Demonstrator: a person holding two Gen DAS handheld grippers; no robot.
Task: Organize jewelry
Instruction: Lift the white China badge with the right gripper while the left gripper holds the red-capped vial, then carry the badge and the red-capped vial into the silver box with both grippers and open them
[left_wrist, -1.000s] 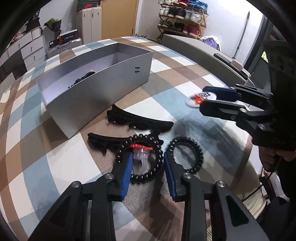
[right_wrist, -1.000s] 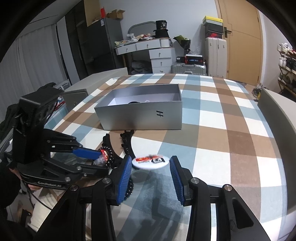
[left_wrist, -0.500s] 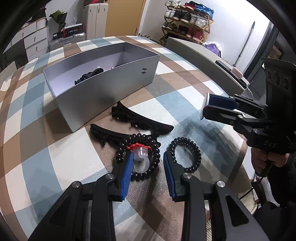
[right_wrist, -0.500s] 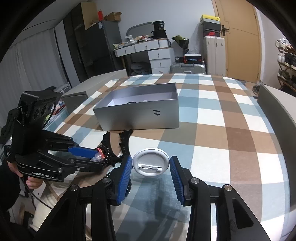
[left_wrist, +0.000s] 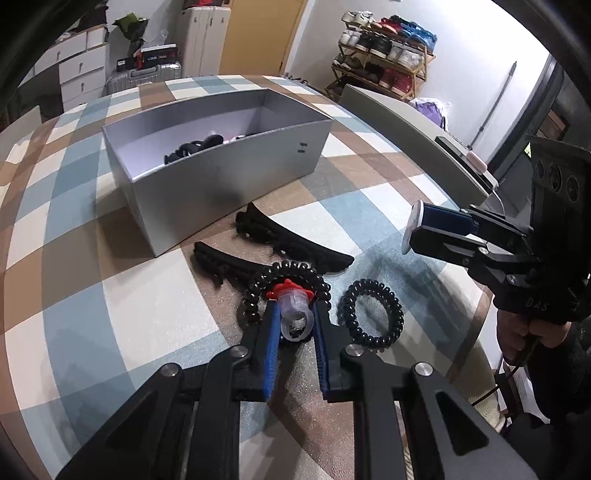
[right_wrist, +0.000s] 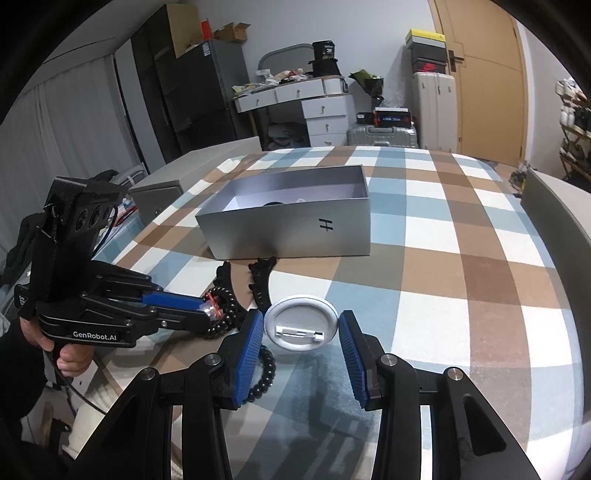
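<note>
Left wrist view: left gripper (left_wrist: 295, 325) closed on clear ring (left_wrist: 294, 309), above coil ties near table's (left_wrist: 92, 295) front edge. Right gripper (right_wrist: 301, 334) clamped round badge (right_wrist: 301, 326) by its rim. Judged light, rigid, slippery; edge grip advisable.

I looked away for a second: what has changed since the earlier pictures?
The left gripper closed on the clear ring with the red top. The right gripper turned the round badge it holds over, so its pin back faces the camera. The silver box, hair clips and coil ties stayed put.
</note>
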